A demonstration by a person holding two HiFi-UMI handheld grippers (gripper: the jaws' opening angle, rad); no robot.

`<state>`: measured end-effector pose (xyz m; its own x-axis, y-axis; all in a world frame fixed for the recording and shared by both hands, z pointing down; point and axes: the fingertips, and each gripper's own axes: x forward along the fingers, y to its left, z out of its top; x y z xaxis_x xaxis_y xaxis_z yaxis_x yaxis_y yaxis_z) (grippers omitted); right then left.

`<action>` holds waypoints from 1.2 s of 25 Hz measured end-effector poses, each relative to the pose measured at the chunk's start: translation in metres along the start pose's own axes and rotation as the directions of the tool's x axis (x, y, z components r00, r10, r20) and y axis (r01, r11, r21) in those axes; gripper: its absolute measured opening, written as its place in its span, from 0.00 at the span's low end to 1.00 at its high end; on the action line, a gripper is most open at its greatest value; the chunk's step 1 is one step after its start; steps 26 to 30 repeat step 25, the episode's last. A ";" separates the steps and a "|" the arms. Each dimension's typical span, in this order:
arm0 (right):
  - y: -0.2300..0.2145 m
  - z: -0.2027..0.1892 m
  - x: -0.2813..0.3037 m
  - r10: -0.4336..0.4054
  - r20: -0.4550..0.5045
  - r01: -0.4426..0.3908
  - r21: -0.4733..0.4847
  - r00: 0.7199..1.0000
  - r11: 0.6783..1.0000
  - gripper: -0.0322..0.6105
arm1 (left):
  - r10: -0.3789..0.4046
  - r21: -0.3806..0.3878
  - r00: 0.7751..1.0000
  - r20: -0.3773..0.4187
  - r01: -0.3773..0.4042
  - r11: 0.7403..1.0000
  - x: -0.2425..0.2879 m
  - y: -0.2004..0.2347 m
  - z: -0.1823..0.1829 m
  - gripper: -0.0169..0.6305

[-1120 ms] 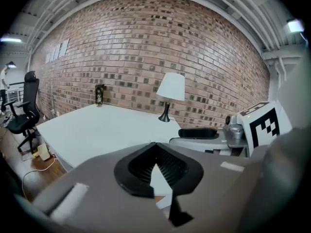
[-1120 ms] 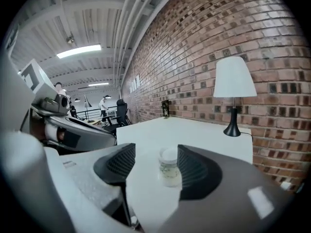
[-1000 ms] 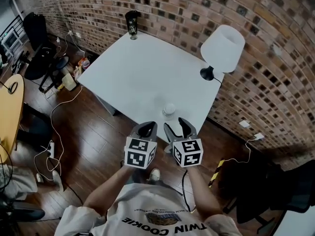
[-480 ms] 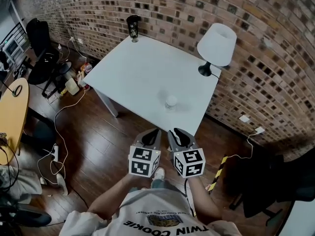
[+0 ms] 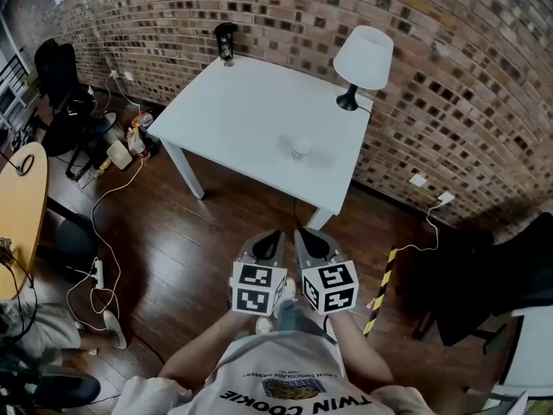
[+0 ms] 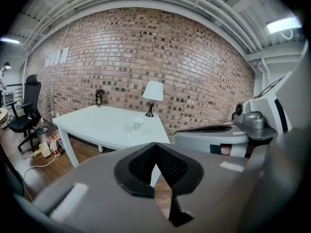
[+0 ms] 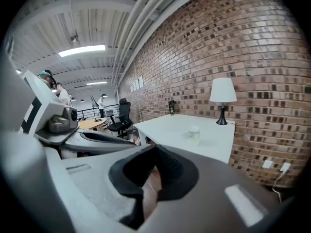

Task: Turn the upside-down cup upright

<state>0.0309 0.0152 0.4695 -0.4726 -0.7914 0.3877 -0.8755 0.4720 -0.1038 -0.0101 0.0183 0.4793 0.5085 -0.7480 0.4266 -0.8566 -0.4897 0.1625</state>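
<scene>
A small clear cup (image 5: pixel 301 148) stands alone on the white table (image 5: pixel 242 119), near its right front part. It also shows far ahead in the left gripper view (image 6: pixel 137 125) and in the right gripper view (image 7: pixel 194 135); which way up it stands I cannot tell. Both grippers hang side by side over the wooden floor, well short of the table. My left gripper (image 5: pixel 270 237) (image 6: pixel 155 144) is shut and empty. My right gripper (image 5: pixel 304 234) (image 7: pixel 154 148) is shut too, with nothing between its pads.
A white lamp (image 5: pixel 362 57) stands at the table's far right corner and a dark bottle (image 5: pixel 226 41) at its far left corner, against the brick wall. Cables (image 5: pixel 108 223), an office chair (image 5: pixel 60 76) and a round wooden table (image 5: pixel 17 206) lie left.
The person has backed away from the table, so both grippers have moved off from the cup. The right gripper's jaws, open a second ago, have closed.
</scene>
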 end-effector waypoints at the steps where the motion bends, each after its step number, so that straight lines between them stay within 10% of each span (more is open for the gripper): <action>1: 0.007 -0.002 -0.006 -0.002 -0.002 0.002 0.003 1.000 1.000 0.05 | -0.010 0.001 1.000 -0.001 0.010 1.000 -0.008 -0.004 -0.003 0.03; 30: 0.032 -0.020 -0.090 -0.066 0.056 0.064 0.040 0.996 0.997 0.05 | -0.072 0.026 0.997 0.020 0.071 0.997 -0.061 -0.067 -0.021 0.03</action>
